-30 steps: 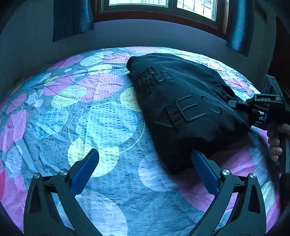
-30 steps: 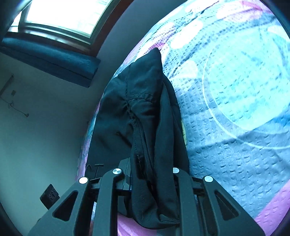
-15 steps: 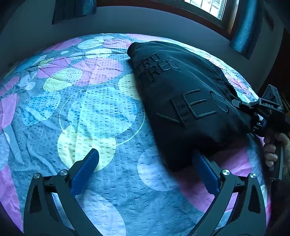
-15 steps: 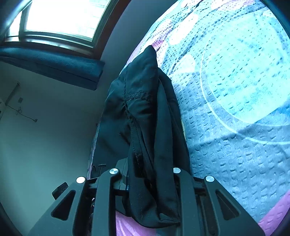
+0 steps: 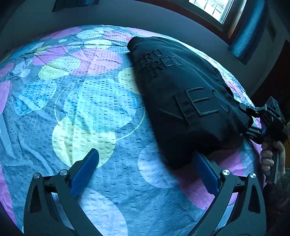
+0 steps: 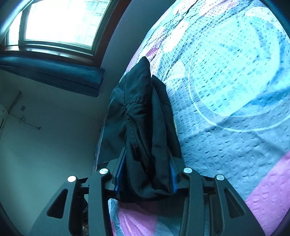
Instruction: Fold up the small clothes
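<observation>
Black garment (image 5: 183, 101), folded and bearing raised lettering, lies on the bed (image 5: 94, 109), whose cover is printed with pale blue, yellow and pink circles. The left wrist view shows the whole spread, a window (image 5: 213, 9) beyond, and a hand (image 5: 271, 156) gripping the right tool (image 5: 248, 120) at the garment's near right corner. The right wrist view shows only bunched cloth (image 6: 145, 127) between that tool's (image 6: 145, 174) blue pads; its jaws have just been opening, with the fabric between them. Left tool (image 5: 145, 168) stands wide open, one finger tucked under the garment's edge, gripping nothing.
</observation>
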